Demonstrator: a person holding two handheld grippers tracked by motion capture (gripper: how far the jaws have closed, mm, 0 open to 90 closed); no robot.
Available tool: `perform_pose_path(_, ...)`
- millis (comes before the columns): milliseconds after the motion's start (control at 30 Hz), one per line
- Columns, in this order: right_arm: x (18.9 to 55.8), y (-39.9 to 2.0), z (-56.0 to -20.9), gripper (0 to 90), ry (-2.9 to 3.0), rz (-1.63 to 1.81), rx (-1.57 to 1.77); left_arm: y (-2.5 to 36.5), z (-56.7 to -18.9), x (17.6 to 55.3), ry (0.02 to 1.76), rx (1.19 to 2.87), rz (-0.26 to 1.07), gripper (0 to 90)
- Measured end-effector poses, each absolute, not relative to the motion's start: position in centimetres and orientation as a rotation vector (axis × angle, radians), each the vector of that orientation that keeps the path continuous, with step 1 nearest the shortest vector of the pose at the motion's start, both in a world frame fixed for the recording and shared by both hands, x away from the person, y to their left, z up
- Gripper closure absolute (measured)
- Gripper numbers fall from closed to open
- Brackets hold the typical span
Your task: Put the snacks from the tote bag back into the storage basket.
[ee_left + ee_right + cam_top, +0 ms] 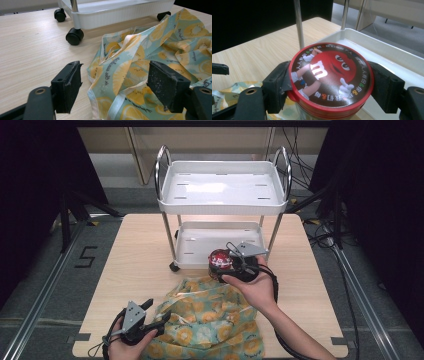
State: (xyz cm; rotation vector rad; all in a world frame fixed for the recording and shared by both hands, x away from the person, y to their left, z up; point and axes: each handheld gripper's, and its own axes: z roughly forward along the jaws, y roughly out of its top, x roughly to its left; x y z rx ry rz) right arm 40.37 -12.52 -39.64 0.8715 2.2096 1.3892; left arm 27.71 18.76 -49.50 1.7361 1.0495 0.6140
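candy tub: one round M&M's tub (330,75), red lid with glossy cartoon print and a ring of coloured characters, clear body below the lid; held above the table between the fabric bag and the cart's lower tray
right gripper: right gripper (239,265) jaws clamped on the tub, one black pad on each side of the lid rim; held in the right hand (255,287)
fabric bag: one crumpled bag (210,320), pale teal cloth with yellow lemon-slice print and cream strap edging, lying on the near part of the table
left gripper: left gripper (115,86) jaws spread wide, nothing between the pads; bag edge lies between and just ahead of them; held low at the near left edge of the table
cart: one white two-tier cart (222,187), ribbed plastic trays, chrome tube posts and two hoop handles, black castors (74,36), three seen; stands on the table's far half, both trays bare
table: one light wood-grain top (140,255), smooth, rounded corners
floor: grey, a "5" mark (86,256) left of the table, cables at right
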Motion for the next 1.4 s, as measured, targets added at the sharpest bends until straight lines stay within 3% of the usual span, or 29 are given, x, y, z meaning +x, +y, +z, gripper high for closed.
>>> perform_pose_path(1400,41.3,-12.8,-39.6,26.4,2.174,1.376,0.904,18.9,-49.5,27.8,1.039,1.734,0.625,26.5)
